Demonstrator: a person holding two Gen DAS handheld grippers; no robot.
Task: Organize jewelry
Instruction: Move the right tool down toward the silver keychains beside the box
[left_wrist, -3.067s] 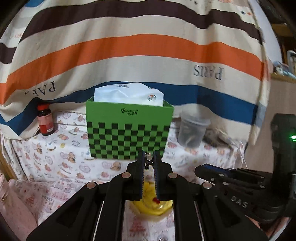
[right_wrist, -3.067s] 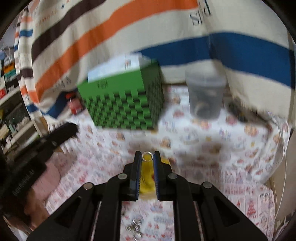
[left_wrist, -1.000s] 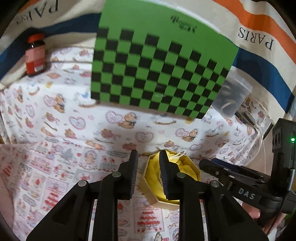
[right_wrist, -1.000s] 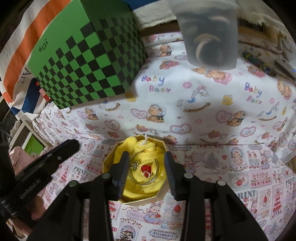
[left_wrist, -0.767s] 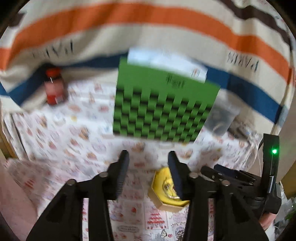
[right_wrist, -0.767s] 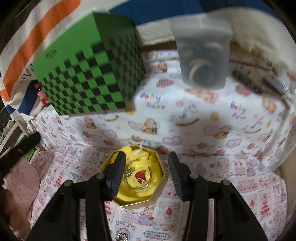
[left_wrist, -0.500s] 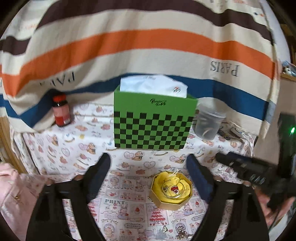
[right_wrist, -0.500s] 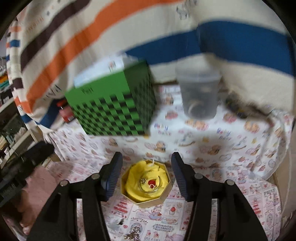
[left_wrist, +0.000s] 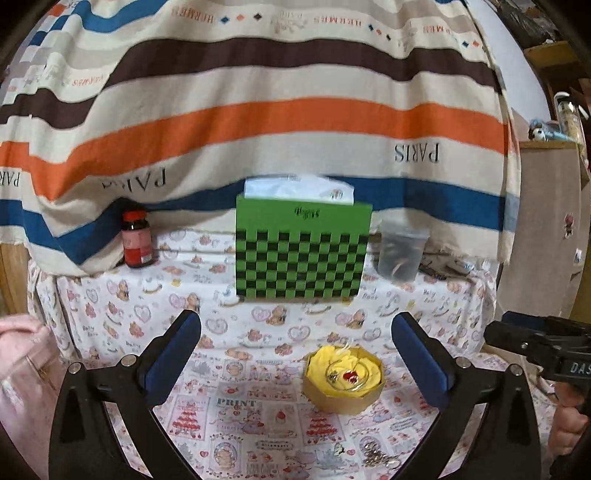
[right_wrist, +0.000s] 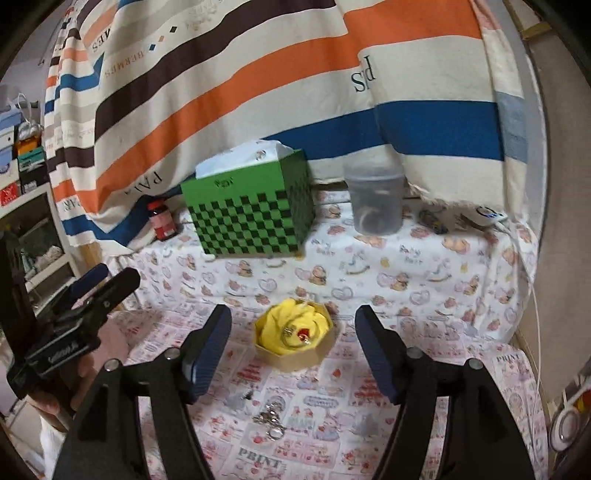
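Note:
An octagonal tan box lined with yellow cloth sits on the printed tablecloth; it also shows in the right wrist view. In it lie a silver bangle, a red charm and a small silver piece. Loose silver jewelry lies on the cloth in front of the box, also in the left wrist view. My left gripper is wide open and empty, raised back from the box. My right gripper is wide open and empty, above and behind the box.
A green checkered box with white tissue stands at the back. A clear plastic cup is to its right, a red-capped bottle to its left. A striped cloth hangs behind. The table's right edge drops off.
Both grippers let go of their jewelry into the yellow-lined box, opened wide and pulled up and back from it. The bangle and charms now lie in the box.

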